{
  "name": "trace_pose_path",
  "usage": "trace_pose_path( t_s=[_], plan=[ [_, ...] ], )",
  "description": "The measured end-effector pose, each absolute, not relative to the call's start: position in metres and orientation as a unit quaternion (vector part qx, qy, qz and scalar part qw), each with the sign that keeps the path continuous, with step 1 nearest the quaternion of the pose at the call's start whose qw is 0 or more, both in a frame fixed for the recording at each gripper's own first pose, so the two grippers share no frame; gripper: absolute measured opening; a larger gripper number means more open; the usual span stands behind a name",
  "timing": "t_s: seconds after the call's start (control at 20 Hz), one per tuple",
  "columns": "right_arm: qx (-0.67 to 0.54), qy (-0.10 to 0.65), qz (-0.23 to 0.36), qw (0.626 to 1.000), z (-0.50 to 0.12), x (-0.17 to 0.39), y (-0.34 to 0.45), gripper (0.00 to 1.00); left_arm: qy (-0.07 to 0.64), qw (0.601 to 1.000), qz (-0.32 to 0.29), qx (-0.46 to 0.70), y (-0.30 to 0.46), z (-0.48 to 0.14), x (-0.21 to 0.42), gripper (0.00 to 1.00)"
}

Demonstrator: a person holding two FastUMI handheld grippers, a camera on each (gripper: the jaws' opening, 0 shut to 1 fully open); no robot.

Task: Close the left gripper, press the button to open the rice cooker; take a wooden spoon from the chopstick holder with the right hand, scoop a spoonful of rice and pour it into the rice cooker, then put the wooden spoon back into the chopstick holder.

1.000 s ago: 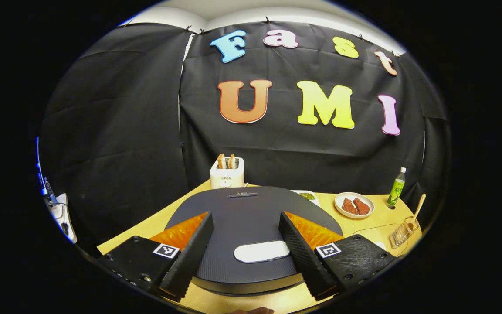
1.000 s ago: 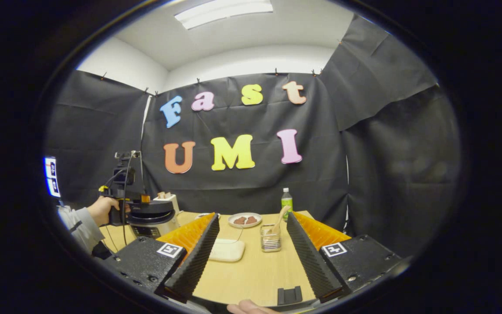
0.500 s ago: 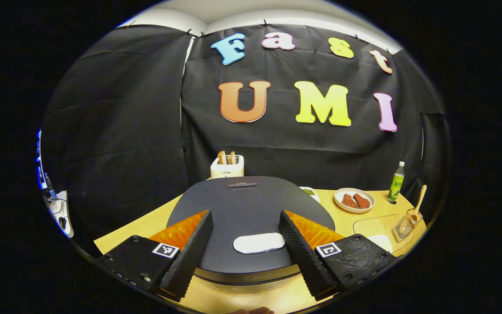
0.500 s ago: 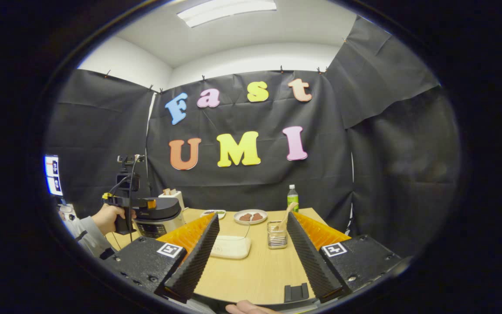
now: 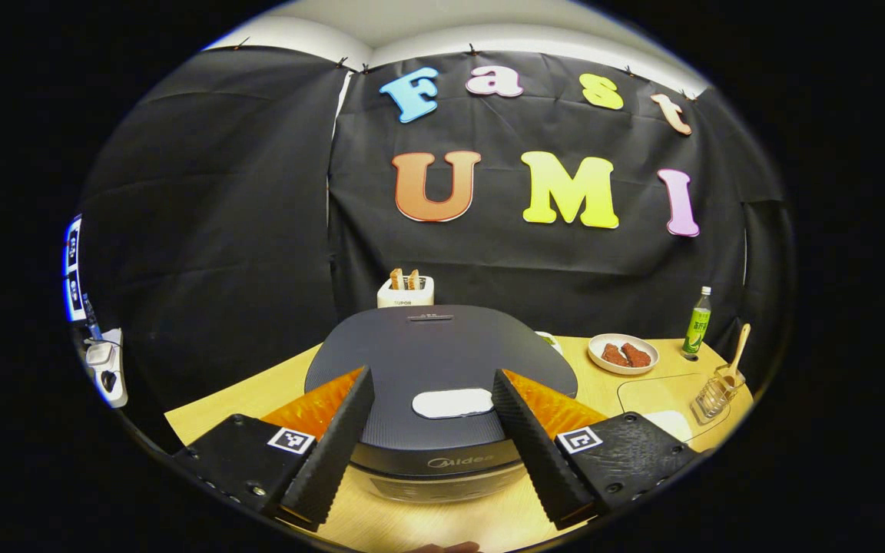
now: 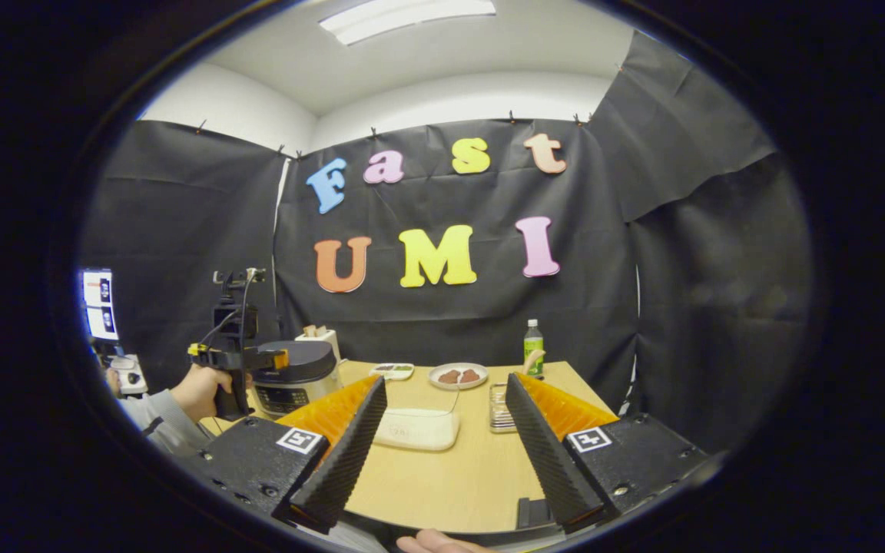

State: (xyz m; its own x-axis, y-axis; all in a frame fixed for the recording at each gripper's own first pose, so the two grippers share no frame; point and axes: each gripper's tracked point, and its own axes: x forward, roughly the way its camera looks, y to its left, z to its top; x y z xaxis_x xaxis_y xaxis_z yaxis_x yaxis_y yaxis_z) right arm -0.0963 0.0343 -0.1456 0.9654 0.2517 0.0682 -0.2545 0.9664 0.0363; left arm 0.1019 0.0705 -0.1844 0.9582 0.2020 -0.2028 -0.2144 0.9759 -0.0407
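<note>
The rice cooker (image 5: 442, 361) stands just ahead of my left gripper (image 5: 432, 376), its dark lid down and the pale button (image 5: 452, 402) showing between the open fingers, untouched. Far right on the table is the chopstick holder (image 5: 713, 393) with the wooden spoon (image 5: 736, 353) standing in it. A white container (image 6: 415, 428) lies on the table in front of my right gripper (image 6: 446, 380), which is open and holds nothing. The holder (image 6: 498, 405) is partly hidden behind that gripper's right finger. A hand holds the left gripper (image 6: 239, 357) beside the cooker (image 6: 293, 372).
A toaster (image 5: 406, 290) with bread stands behind the cooker. A plate of reddish food (image 5: 624, 354), a small dish (image 6: 391, 370) and a green bottle (image 5: 697, 322) sit toward the back of the wooden table (image 6: 442, 484). The black cloth wall closes the back and sides.
My left gripper has drawn back from the cooker, so its front panel now shows below the lid. The right gripper's view has swung left; the holder slid behind its right finger.
</note>
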Motion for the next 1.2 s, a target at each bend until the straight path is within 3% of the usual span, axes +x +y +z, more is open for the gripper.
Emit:
trace_pose_path(
  t_s=[0.5,1.2],
  plan=[
    [0.003,-0.038,0.104,0.994,-0.132,-0.088,0.033,1.00,0.121,0.990,0.057,-0.039,0.058,-0.153,0.057,0.98],
    [0.000,-0.037,0.082,0.996,-0.088,-0.087,0.031,0.99,0.054,0.998,0.027,-0.007,0.023,-0.056,-0.070,0.95]
  ],
)
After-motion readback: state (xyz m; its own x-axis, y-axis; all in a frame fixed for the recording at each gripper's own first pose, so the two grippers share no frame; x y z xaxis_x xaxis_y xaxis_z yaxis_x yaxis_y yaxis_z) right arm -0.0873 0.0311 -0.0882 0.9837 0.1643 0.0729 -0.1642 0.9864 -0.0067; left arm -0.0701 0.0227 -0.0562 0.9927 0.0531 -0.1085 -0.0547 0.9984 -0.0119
